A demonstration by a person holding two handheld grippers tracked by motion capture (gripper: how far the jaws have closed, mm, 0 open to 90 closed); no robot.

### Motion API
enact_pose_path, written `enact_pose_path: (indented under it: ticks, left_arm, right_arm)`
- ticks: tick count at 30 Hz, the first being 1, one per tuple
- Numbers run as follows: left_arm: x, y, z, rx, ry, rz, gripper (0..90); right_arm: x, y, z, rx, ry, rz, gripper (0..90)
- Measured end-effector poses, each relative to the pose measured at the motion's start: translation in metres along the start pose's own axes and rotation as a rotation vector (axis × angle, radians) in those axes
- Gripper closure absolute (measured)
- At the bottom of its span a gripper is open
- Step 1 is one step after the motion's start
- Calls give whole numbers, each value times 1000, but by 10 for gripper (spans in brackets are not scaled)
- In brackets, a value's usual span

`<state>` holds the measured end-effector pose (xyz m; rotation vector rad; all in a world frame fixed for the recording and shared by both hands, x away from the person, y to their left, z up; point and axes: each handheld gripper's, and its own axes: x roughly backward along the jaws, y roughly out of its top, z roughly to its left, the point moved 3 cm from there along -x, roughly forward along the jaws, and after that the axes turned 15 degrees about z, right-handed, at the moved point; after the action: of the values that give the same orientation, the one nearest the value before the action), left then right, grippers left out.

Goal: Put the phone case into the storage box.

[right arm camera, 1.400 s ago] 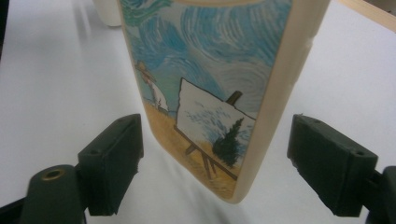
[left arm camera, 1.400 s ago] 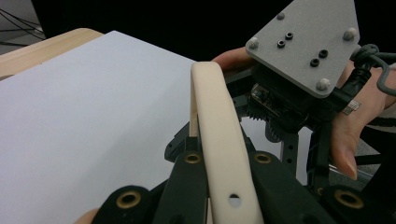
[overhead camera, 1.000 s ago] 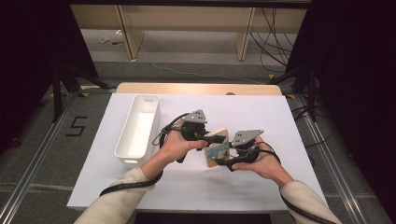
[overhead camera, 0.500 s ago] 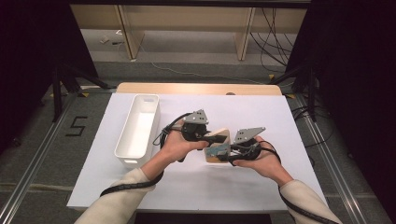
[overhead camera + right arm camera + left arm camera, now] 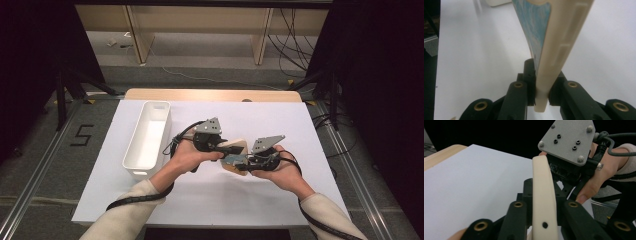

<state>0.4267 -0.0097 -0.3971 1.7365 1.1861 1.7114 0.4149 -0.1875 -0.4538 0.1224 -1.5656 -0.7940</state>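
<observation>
Starting at the left of the high view, a white rectangular bin [image 5: 148, 140] sits on the white sheet [image 5: 150, 210] that covers the wooden table [image 5: 210, 94], apart from the hands. Just right of the bin, the left hand [image 5: 187, 156] holds the left gripper [image 5: 226, 147], whose jaws have just been opening a little and yet stand narrow around the cream edge of a flat cream plate with a blue patterned face [image 5: 235, 156]. In the left gripper view that plate [image 5: 543, 195] stands edge-on between the two black jaws, which sit close against its sides; whether the pads press on it is hard to tell. Beyond it in that view are the grey three-cornered plate [image 5: 569, 141] of the other gripper and the hand that carries it. Farther right in the high view, the right gripper [image 5: 241, 162] meets the plate from the opposite side, carried by the right hand [image 5: 280, 172]. Its jaws have just been closing, and in the right gripper view they clamp the plate's lower edge [image 5: 554, 50] from both sides, blue face to the left. The plate is held above the sheet, between the two grippers, near the table's middle.
</observation>
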Motion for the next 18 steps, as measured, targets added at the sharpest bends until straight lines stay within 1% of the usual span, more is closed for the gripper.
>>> enact_pose_path:
  ticks: [2, 3, 4, 6, 7, 9, 10, 11, 13, 14, 15, 16, 17, 18]
  left_arm:
    - [0, 0, 1, -19, 9, -2, 679]
    - [1, 0, 3, -30, 37, -5, 621]
    - [1, 0, 5, -35, 56, -12, 550]
    - [3, 0, 8, -28, 81, -19, 442]
    - [4, 0, 10, -33, 95, -25, 383]
    - [4, 0, 9, -42, 111, -23, 316]
    - [4, 1, 9, -39, 121, -20, 252]
    - [4, 1, 9, -41, 130, -23, 219]
    - [5, 1, 8, -30, 153, -25, 177]
    - [5, 2, 8, -27, 160, -27, 139]
    - [6, 2, 9, -27, 176, -36, 131]
    - [8, 2, 9, -17, 196, -48, 106]
    - [9, 2, 9, -9, 212, -54, 60]
    - [11, 2, 10, -2, 230, -62, 30]
  right_arm:
    - [0, 0, 0, -2, 4, 7, 807]
    - [0, 0, 0, -3, 3, 9, 807]
    - [1, 1, 1, -11, 9, 8, 807]
    - [2, 3, 2, -33, 12, 3, 807]
    - [2, 4, 2, -49, 14, 2, 807]
    - [4, 4, 1, -74, 5, 3, 807]
    - [4, 4, 0, -87, 2, 8, 807]
    - [4, 4, 0, -93, -4, 9, 807]
    - [5, 3, -1, -120, -15, 10, 807]
    - [5, 3, -2, -131, -26, 10, 807]
    - [5, 2, -3, -141, -33, 9, 807]
    - [5, 2, -3, -154, -38, 9, 806]
    - [6, 1, -4, -172, -45, 6, 807]
    - [6, 1, -5, -179, -54, 4, 806]
